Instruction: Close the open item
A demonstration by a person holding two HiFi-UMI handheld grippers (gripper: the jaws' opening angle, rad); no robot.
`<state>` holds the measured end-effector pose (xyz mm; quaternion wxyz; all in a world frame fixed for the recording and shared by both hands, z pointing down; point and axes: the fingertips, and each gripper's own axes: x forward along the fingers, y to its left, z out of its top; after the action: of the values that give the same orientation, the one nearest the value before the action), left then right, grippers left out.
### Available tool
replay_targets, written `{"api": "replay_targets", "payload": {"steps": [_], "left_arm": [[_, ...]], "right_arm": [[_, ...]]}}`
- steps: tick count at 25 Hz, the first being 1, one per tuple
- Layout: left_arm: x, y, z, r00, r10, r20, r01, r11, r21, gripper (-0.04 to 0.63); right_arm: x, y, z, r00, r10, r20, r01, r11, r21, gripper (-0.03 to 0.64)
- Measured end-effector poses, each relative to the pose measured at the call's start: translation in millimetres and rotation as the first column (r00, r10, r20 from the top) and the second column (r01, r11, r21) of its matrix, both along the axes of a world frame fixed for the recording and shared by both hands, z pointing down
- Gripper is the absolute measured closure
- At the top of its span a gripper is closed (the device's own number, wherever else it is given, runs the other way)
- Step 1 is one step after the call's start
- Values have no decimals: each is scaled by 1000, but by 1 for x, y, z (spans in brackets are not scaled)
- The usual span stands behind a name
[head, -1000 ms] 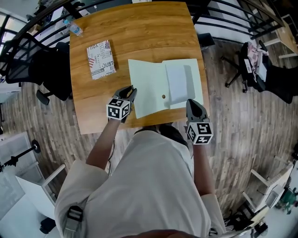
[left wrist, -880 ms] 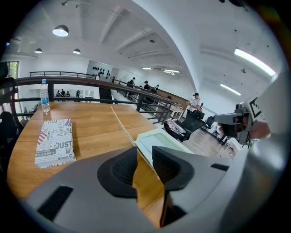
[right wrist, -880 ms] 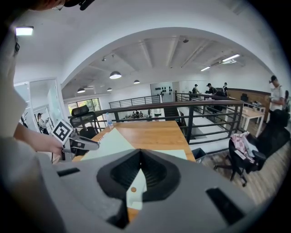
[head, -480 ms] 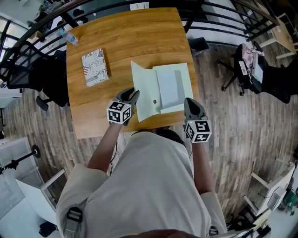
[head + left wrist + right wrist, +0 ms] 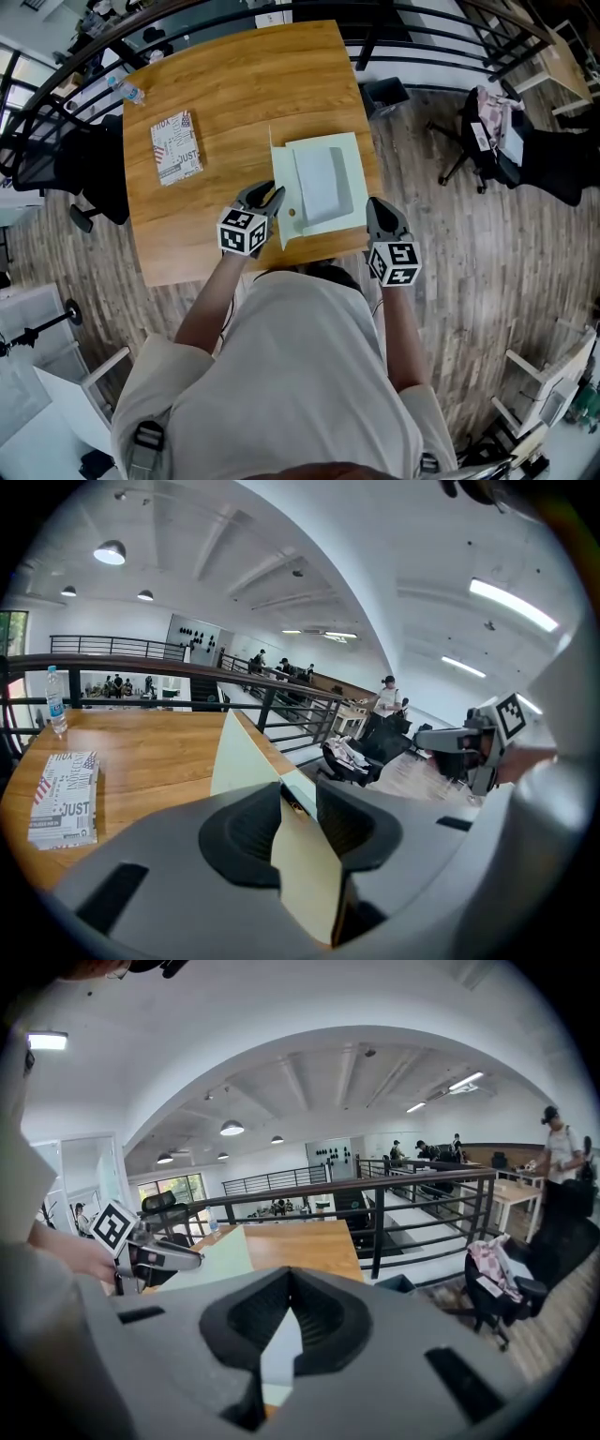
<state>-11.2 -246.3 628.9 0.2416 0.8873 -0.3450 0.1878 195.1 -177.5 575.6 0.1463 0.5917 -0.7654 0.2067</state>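
Note:
A pale green folder (image 5: 349,187) lies open on the wooden table (image 5: 234,94), with a white sheet (image 5: 319,180) inside. Its left flap (image 5: 277,178) stands nearly upright and has a small brown snap (image 5: 292,212) on it. My left gripper (image 5: 269,195) is at the flap's near edge. In the left gripper view the flap (image 5: 246,757) runs between the jaws of this gripper (image 5: 298,808), which are opening, with gaps beside the sheet. My right gripper (image 5: 375,204) sits at the folder's near right corner. In the right gripper view it (image 5: 286,1335) is shut on a pale sliver of the folder (image 5: 220,1255).
A printed booklet (image 5: 175,147) lies on the table's left part, with a water bottle (image 5: 124,91) at the far left corner. A black railing (image 5: 412,19) runs behind the table. Office chairs (image 5: 75,155) stand to the left and right (image 5: 506,141).
The left flap has swung up from lying flat on the table to nearly upright. My left gripper has moved right with it. The right gripper stays at the near right corner.

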Motion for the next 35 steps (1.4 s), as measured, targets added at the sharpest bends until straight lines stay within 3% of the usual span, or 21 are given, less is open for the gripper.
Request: {"api": "replay_targets", "payload": {"steps": [15,35], "left_arm": [[101,-4,14,997,65,50,-65,998,2,462],[192,-11,68,987,112,113,-107,993,-53,460]], "right_arm": [[65,-1,19,999,7,48,-5,1000,-23,614],[128,4,48,996,39,79,-34,997,-63,614]]}}
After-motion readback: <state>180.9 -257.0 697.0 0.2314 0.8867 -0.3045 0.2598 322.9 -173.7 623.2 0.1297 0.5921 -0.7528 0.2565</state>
